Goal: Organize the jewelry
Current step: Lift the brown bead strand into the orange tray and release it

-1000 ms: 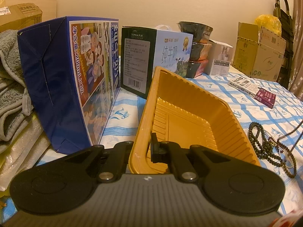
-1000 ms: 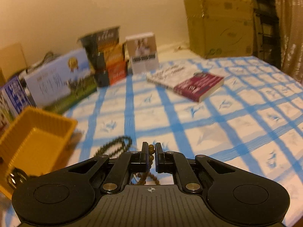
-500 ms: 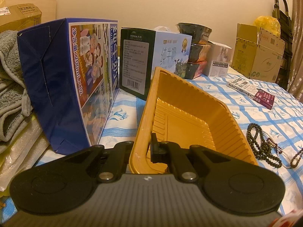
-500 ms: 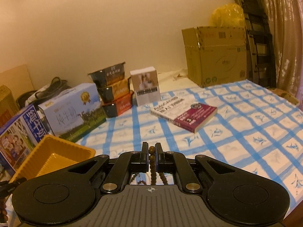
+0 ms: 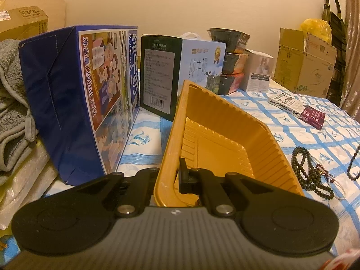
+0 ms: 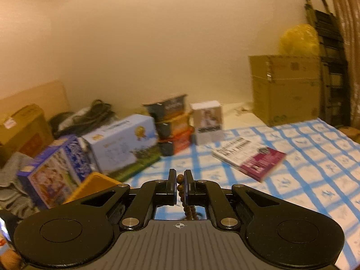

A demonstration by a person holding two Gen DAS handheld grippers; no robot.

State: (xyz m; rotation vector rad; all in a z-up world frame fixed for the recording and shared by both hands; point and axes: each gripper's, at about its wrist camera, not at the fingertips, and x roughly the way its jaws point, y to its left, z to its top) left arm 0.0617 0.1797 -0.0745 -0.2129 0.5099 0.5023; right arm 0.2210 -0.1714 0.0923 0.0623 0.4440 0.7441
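1. My left tongs point(image 5: 174, 176) are clamped on the near wall of the yellow tray point(image 5: 227, 130), which is tipped up.
2. My right tongs point(image 6: 180, 183) pinch a brown bead strand point(image 6: 180, 189), lifted over the blue-checked cloth point(image 6: 315, 171).
3. The dark bead necklaces point(image 5: 308, 171) lie just right of the tray.
4. Milk cartons, stacked bowls, an AutoCAD book point(image 5: 294, 109) and cardboard boxes stand near the beige wall.

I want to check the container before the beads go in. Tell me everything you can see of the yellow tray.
The yellow tray is a thin rectangular plastic tray with ribbed walls, a flat floor and a rolled rim. It looks empty. The left gripper is shut on its near wall, one finger inside, one outside. It sits on the blue checked cloth, between the blue carton and the loose beads.
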